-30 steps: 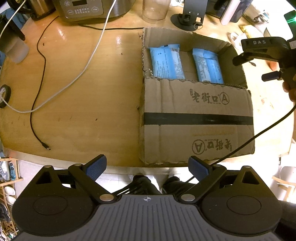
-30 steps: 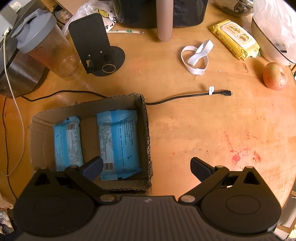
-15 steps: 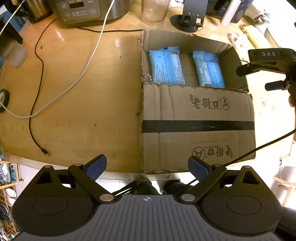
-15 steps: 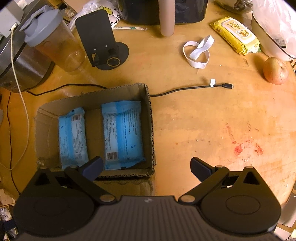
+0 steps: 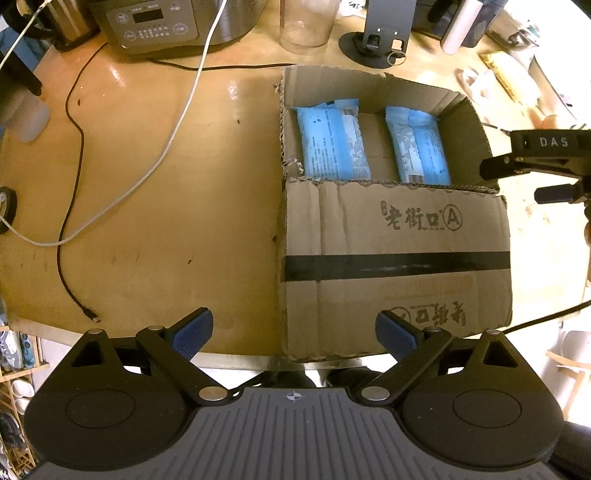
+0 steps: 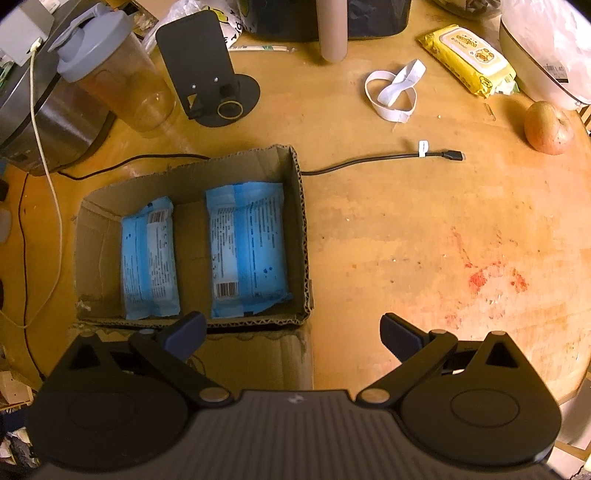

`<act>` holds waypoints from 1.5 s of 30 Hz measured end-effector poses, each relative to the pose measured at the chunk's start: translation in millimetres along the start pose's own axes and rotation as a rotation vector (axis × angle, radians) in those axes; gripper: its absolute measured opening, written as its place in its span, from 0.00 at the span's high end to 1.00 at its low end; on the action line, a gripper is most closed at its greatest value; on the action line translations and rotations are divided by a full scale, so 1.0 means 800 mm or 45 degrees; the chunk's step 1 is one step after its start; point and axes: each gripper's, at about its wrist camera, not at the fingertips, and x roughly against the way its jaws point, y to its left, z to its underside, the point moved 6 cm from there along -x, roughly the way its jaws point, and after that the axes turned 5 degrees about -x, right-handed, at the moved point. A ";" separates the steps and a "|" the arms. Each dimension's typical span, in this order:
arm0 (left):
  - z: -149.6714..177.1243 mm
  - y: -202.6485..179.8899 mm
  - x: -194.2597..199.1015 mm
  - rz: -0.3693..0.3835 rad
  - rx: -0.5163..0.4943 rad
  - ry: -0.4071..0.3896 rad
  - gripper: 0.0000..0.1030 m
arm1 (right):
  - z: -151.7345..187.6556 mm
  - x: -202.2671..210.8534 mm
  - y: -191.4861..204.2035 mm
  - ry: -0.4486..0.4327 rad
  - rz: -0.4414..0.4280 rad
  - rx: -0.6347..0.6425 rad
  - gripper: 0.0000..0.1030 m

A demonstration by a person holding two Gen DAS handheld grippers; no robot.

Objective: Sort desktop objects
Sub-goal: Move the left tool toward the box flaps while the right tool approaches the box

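An open cardboard box stands on the wooden table with two blue packets lying flat inside, side by side. My left gripper hangs open at the table's near edge, in front of the box, holding nothing. My right gripper is open and empty above the box's near right corner; its body shows at the right edge of the left wrist view. On the table beyond lie a yellow wipes pack, a white elastic band, an apple and a black cable end.
A shaker bottle, a black phone stand, a rice cooker and a cardboard tube line the far side. White and black cables trail over the table left of the box. Bare wood lies right of the box.
Both grippers have drawn back toward the near edge, so the box and table objects have slid lower in both views. Both stay open and empty; nothing on the table has moved.
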 end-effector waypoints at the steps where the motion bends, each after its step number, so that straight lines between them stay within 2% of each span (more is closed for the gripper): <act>1: -0.001 0.000 0.000 0.000 -0.002 -0.001 0.06 | 0.001 0.000 0.000 0.001 -0.001 -0.001 0.00; 45: -0.040 0.005 -0.011 -0.010 -0.004 -0.018 0.06 | 0.046 0.024 -0.004 0.007 -0.042 0.013 0.00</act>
